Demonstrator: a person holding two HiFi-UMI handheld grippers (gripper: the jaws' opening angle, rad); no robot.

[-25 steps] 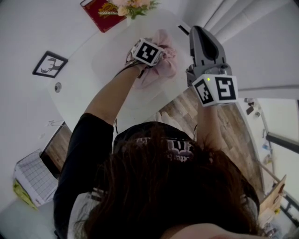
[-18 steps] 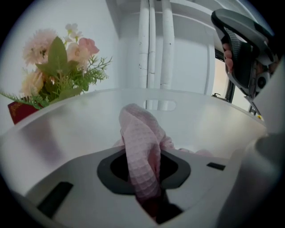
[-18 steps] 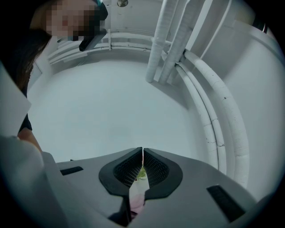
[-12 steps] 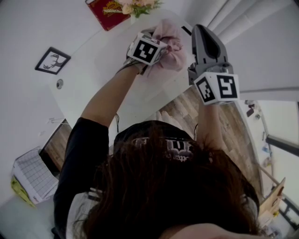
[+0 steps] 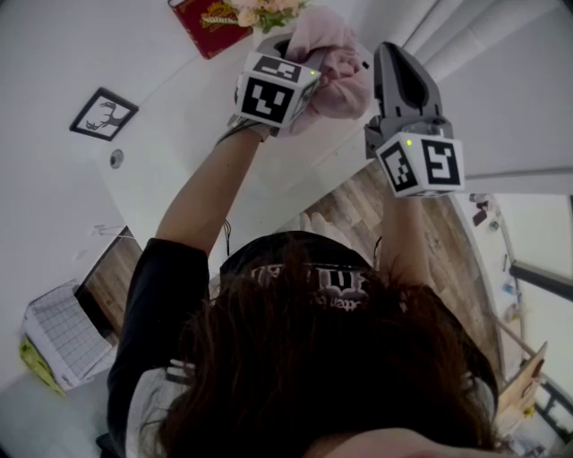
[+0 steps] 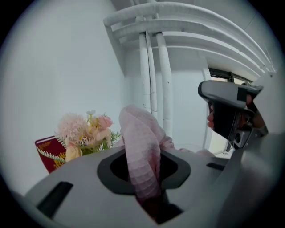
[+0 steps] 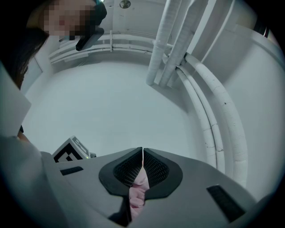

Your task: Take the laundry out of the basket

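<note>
Over the white table (image 5: 192,121), near its far edge by the flowers (image 5: 260,13), the pink laundry (image 5: 333,63) is held aloft between both claws: its bulk is pinched in the left claw (image 6: 143,167), a fold is nipped in the right claw (image 7: 142,167) just beside.

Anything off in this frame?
Nothing is spilled or damaged. One oddity: the pink cloth is pinched by both grippers at once. The left gripper has its jaws clamped on a thick fold, and the right gripper has its jaws shut on a small bit of the same fabric.
</note>
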